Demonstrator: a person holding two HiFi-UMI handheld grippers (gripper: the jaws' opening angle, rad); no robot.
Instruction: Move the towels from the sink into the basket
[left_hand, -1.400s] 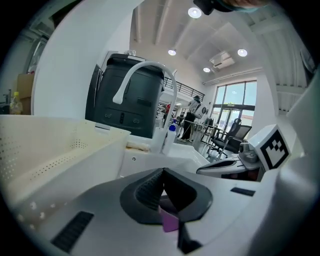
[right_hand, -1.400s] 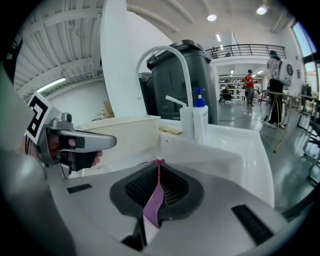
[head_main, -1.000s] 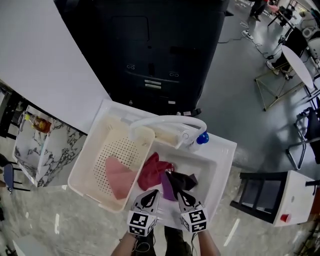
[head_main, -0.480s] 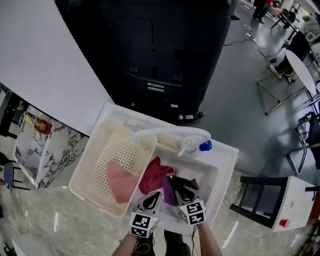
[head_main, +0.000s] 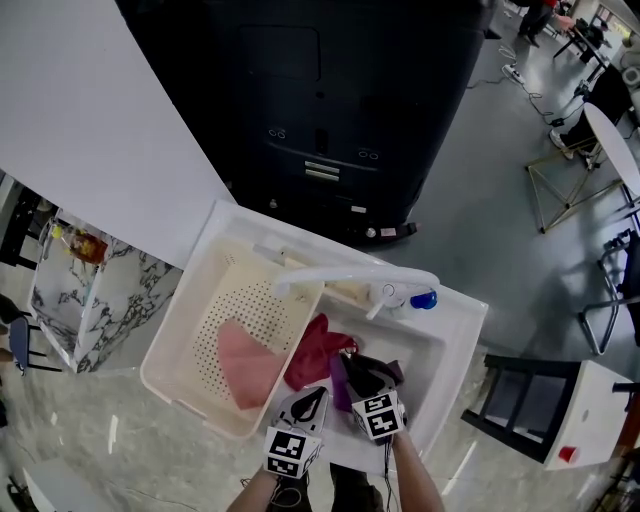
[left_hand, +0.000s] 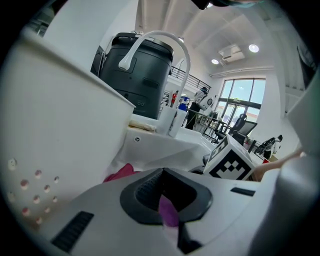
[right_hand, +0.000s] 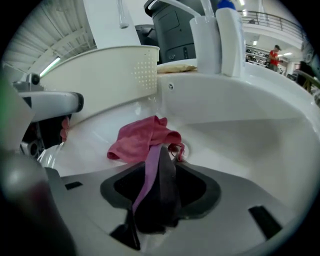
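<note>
A cream perforated basket (head_main: 165, 345) stands left of the white sink (head_main: 455, 340) and holds a pink towel (head_main: 245, 365). In the sink lie a red towel (head_main: 318, 350) (right_hand: 137, 140) (left_hand: 120, 172) and a dark purple towel (head_main: 370, 372) (right_hand: 162, 200) with a lilac edge. My left gripper (head_main: 308, 405) (left_hand: 167, 200) sits at the sink's near edge, shut on a strip of the purple towel. My right gripper (head_main: 362, 392) (right_hand: 157, 185) is beside it. Its jaws are opening, with the dark purple towel bunched between them.
A white faucet (head_main: 350, 280) (left_hand: 160, 37) arches over the sink's back rim, with a blue-capped bottle (head_main: 422, 299) beside it. A large black machine (head_main: 330, 110) stands behind the sink. A marble counter (head_main: 80, 290) lies to the left.
My right gripper has moved a little forward into the sink, closer to the left one. The left gripper has barely moved. The towels lie where they were.
</note>
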